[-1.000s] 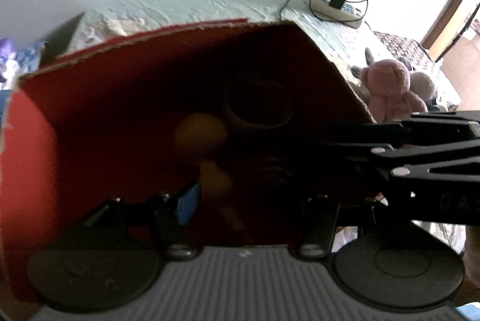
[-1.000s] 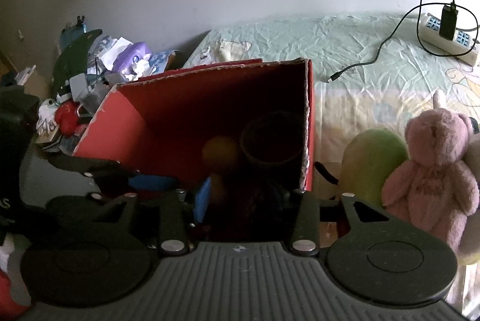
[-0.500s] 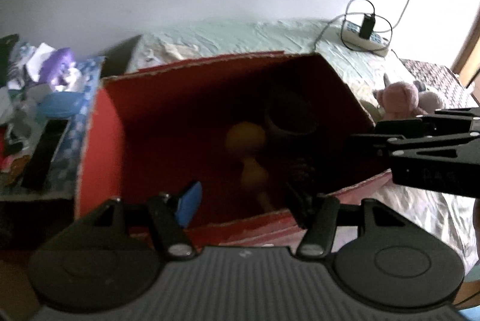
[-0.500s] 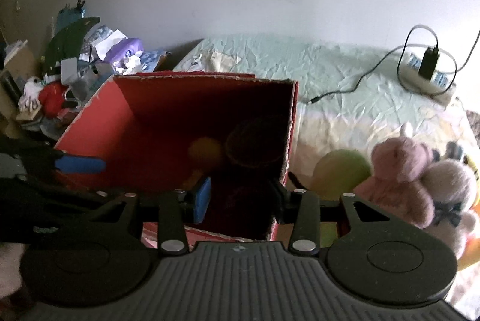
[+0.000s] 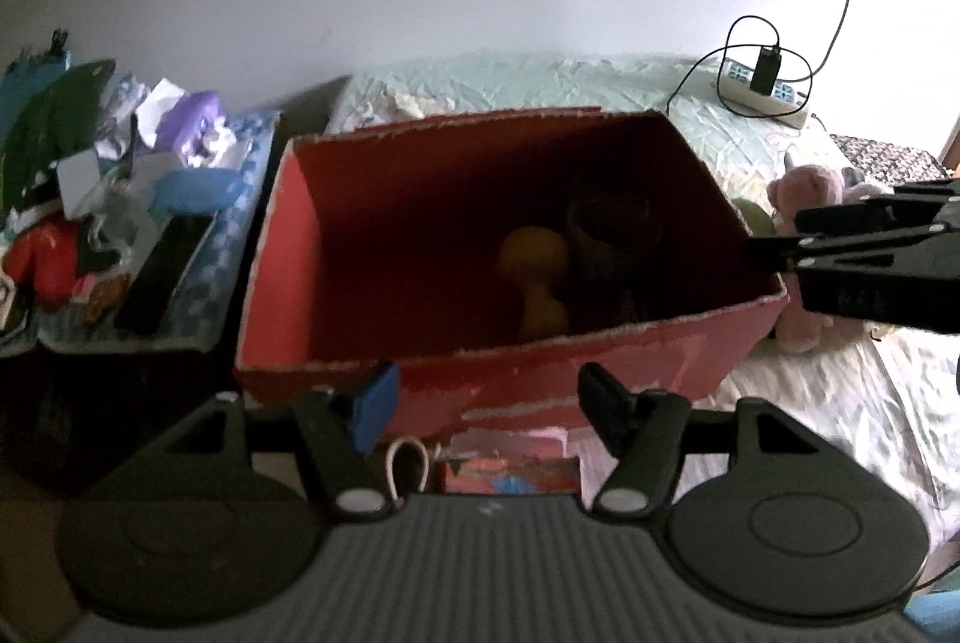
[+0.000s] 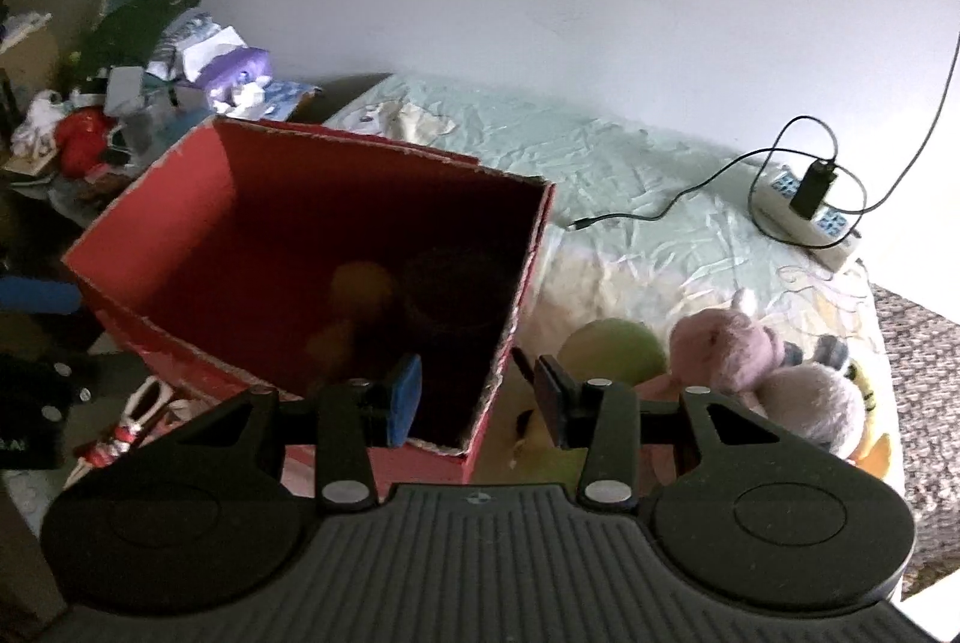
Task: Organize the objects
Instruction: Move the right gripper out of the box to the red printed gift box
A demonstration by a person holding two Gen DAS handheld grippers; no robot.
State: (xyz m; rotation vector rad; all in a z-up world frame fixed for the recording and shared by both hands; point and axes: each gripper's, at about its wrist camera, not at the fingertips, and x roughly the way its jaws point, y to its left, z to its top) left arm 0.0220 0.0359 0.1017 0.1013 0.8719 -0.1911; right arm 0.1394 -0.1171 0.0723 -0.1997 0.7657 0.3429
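Note:
A red cardboard box (image 5: 630,355) (image 6: 180,199) stands open on the bed, with a yellow toy (image 5: 534,271) (image 6: 360,295) and a dark round container (image 5: 612,235) (image 6: 456,283) inside. My left gripper (image 5: 486,397) is open and empty, just in front of the box's near wall. My right gripper (image 6: 474,397) is open and empty above the box's right corner; it also shows from the side in the left wrist view (image 5: 870,253). Beside the box lie a green round plush (image 6: 612,349), a pink plush (image 6: 720,349) (image 5: 804,193) and a pale plush (image 6: 810,403).
A power strip with charger and cable (image 6: 810,205) (image 5: 762,84) lies on the pale green sheet (image 6: 600,163). A cluttered pile of toys and papers (image 5: 108,181) (image 6: 120,102) sits left of the box. Small items (image 6: 138,421) lie at the box's front.
Both grippers have pulled back and up out of the box; its near wall and rim have come into view. Both stay open and empty.

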